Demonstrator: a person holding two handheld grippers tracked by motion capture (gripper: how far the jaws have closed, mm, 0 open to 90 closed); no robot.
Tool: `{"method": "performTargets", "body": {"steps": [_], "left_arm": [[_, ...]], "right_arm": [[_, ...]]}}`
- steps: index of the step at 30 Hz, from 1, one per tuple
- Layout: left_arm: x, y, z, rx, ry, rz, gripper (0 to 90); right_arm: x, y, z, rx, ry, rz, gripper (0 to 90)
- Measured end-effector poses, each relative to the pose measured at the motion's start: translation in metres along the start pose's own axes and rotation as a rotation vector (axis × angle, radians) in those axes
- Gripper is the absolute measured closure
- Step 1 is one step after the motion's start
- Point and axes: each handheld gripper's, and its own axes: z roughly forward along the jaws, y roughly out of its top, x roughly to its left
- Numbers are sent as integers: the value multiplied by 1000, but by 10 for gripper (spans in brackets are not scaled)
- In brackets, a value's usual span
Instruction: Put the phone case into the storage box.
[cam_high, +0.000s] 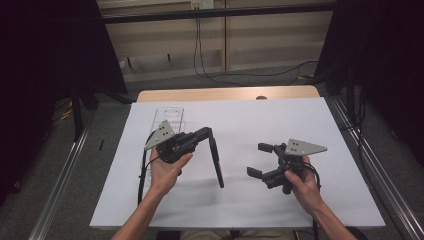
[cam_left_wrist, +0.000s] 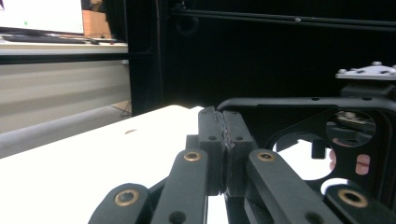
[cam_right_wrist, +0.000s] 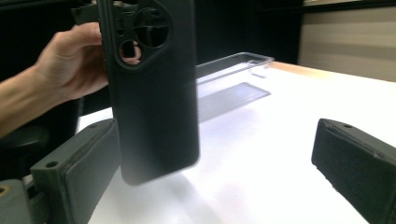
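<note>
1. My left gripper (cam_high: 212, 137) has its jaws clamped on the top edge of the black phone case (cam_high: 216, 162), up by the camera cut-outs. The case hangs upright over the middle of the white worktop (cam_high: 250, 200), its lower end just above the surface or barely on it; I cannot tell which.
2. In the left gripper view the 2 pads (cam_left_wrist: 212, 140) meet with only the thin rim of the case (cam_left_wrist: 303, 103) between them, so this is a pinch on a lip, not a deep bite.
3. My right gripper (cam_high: 262, 160) stands wide open and holds nothing. In the right gripper view the case (cam_right_wrist: 154, 93) hangs near its left jaw, clear of both pads.
4. Handling, as I judge it: light, matte, bendy rubber or soft plastic. It should flex rather than crack, and it may swing or twist from a 1-point grip.
5. Best hold for the right: across the 2 long side walls near the lower end, where the shell is stiffer.
6. A clear tray (cam_high: 167, 117) lies at the far left of the worktop, well apart.
</note>
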Motion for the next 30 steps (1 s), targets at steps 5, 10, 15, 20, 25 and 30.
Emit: {"method": "performTargets", "body": {"steps": [5, 10, 15, 20, 25, 30], "left_arm": [[6, 1, -5, -14, 56, -15, 885], [10, 3, -11, -35, 96, -42, 885], [17, 5, -16, -17, 127, -44, 885], [23, 7, -19, -19, 148, -61, 885], [29, 11, -26, -12, 175, -39, 885], [33, 17, -29, -11, 200, -34, 884]], "right_arm": [[4, -3, -14, -2, -93, -22, 11], [7, -9, -31, -41, -169, -26, 9], [3, -16, -45, -54, -237, -20, 3], [3, -20, -55, -43, -268, -8, 3], [3, -28, -67, -36, -308, -6, 4], [0, -35, -79, -42, -369, 4, 5]]}}
